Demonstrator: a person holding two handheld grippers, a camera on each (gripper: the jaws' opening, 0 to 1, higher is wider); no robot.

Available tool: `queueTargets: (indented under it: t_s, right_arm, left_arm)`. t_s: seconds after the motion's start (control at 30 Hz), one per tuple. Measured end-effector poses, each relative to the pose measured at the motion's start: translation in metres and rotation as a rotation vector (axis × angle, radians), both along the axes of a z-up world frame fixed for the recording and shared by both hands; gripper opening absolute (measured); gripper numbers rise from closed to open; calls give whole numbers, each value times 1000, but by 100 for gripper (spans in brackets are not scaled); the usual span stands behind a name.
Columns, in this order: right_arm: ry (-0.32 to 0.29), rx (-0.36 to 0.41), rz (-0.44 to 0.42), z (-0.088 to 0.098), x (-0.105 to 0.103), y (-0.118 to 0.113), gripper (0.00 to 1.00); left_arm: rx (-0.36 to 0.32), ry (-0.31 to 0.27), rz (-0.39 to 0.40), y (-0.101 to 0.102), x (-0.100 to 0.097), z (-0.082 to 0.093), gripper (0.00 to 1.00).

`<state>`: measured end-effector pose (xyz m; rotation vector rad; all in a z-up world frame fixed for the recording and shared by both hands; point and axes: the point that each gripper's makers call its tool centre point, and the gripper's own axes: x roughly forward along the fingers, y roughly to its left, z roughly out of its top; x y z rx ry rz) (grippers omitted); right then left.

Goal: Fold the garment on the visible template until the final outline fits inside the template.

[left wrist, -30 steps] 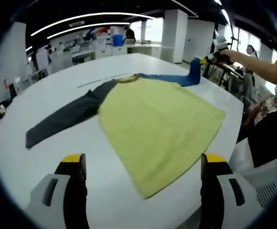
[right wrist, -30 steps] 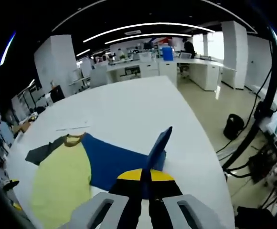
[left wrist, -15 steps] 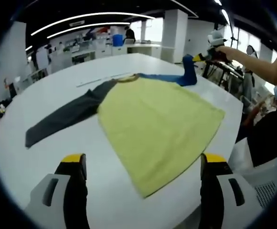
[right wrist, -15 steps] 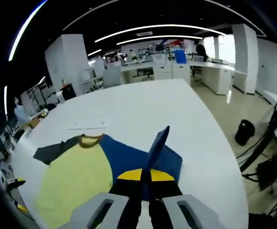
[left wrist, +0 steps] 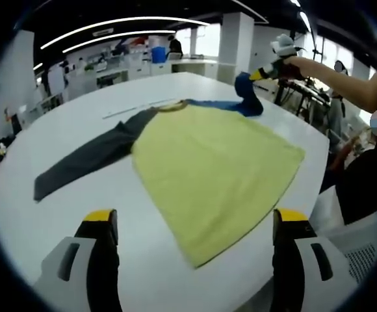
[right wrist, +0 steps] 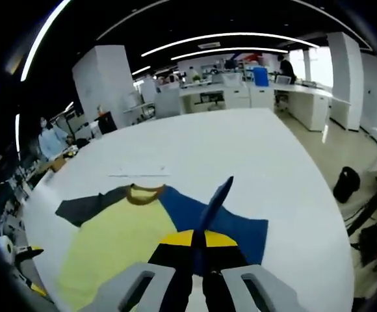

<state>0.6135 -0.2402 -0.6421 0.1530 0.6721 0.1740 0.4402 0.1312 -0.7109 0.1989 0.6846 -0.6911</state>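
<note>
A: Where is the garment?

B: The shirt (left wrist: 214,175) lies flat on the white tabletop (left wrist: 78,214). Its yellow body is spread wide, a dark grey sleeve (left wrist: 88,159) stretches out to one side, and a blue sleeve (left wrist: 231,104) runs out from the far side of the brown collar (left wrist: 172,108).

A: What is the right gripper doing?

B: In the right gripper view the right gripper (right wrist: 199,242) has its yellow-tipped jaws pressed together on the end of the blue sleeve (right wrist: 214,214); the cloth rises as a narrow edge between them. In the left gripper view the same gripper (left wrist: 261,71) is seen at the far edge of the tabletop, held by a person's hand (left wrist: 291,65), with the sleeve end lifted and bunched above the shirt's shoulder.

A: And the left gripper?

B: The left gripper (left wrist: 195,224) hovers over the near edge of the tabletop with its jaws spread wide and nothing between them. It is apart from the yellow hem.

A: Anything else on the tabletop?

B: A thin pale strip (right wrist: 138,173) lies just beyond the collar. Behind, there are office desks (right wrist: 240,97) and white pillars (right wrist: 101,81).
</note>
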Motion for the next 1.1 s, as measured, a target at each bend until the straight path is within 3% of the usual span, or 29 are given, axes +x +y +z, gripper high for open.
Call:
queueTargets:
  t_s: [0.97, 1.1]
  right_arm:
    - [-15, 40, 150, 11, 32, 99, 0]
    - [-19, 60, 171, 14, 34, 118, 0]
  left_arm:
    - [10, 1, -22, 0, -5, 0, 97]
    - [-28, -16, -3, 1, -3, 3, 98]
